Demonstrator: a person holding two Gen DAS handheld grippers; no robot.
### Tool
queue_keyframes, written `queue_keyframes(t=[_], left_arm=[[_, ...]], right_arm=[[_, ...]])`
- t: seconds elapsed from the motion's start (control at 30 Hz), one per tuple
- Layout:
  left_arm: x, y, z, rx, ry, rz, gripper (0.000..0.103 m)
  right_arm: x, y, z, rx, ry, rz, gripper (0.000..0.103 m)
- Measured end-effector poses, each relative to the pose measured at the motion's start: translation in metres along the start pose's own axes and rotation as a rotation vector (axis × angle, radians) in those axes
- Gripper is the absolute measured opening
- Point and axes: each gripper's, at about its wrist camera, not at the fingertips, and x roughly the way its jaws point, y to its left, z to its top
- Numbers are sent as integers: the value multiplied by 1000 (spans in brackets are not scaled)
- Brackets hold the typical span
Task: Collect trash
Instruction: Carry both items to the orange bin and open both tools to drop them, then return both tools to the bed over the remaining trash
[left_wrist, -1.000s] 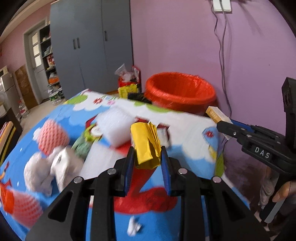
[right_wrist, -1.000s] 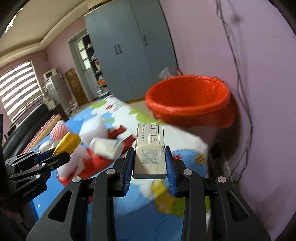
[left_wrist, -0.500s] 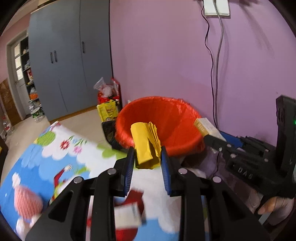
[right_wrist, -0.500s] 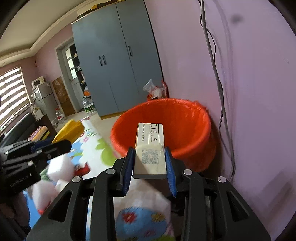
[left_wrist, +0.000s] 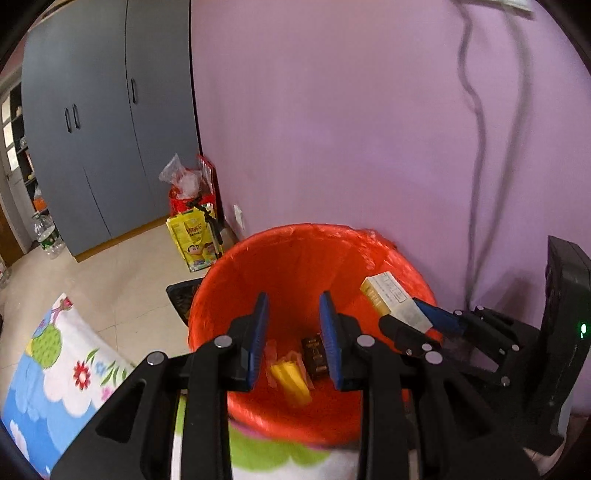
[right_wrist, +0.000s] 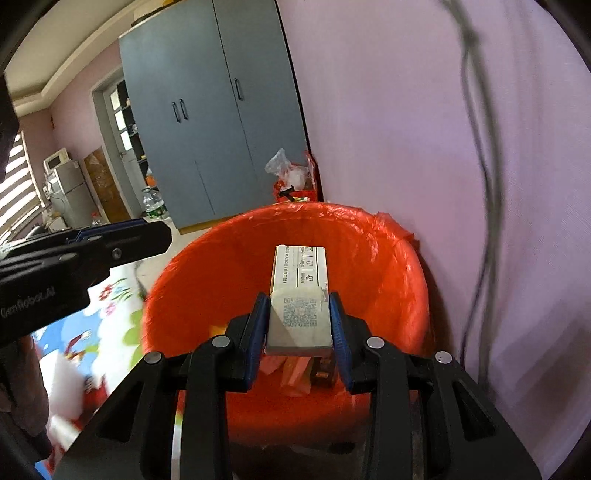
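Pointing down over orange bin (left_wrist: 295, 258) | left tongs (left_wrist: 291, 314) apart, empty | right tongs (right_wrist: 297, 314) opening, carton (right_wrist: 300, 273) between

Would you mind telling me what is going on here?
A person is binning trash with two handheld grippers. The left gripper hangs empty over the red-lined bin, with a yellow wrapper lying inside. The right gripper holds a small box above the bin, and its jaws are opening.
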Motion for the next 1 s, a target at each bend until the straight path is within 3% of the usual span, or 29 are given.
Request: queue_keyframes(t=[0.03,0.07,0.1,0.23,0.3,0.37,0.47,0.7,0.77,0.83,1.0], left_arm=[[5,3,4,-2,2,11,28],[9,6,7,-5,4,23,28],[11,11,10,-12,5,32,32],[-1,25,8,-41,-25,66,61],[-10,29,4,-46,-23,89,66],[-21,33,-2,-53,-16,119,81],[-45,38,-12,-61,-30,170,93],[-127,43,-39,17,-155,280,96],[-152,50,-49,-14,-163,281,98],[-177,61,-62,-77,-115,249,98],[-237,76,-110,-141,-124,375,98]], right_arm=[[4,-1,2,-6,3,-6,44],[7,-1,4,-13,10,-19,63],[6,-2,6,-13,-1,-30,72],[-9,-3,4,-24,-35,-15,73],[-16,-2,0,-19,-33,-5,73],[-29,1,-8,-22,-30,3,73],[-52,10,-17,-39,-27,10,73],[-104,28,-43,-15,-12,51,73],[-115,34,-51,-2,-10,63,73],[-128,42,-63,12,-2,79,73],[-149,66,-87,2,25,111,73]])
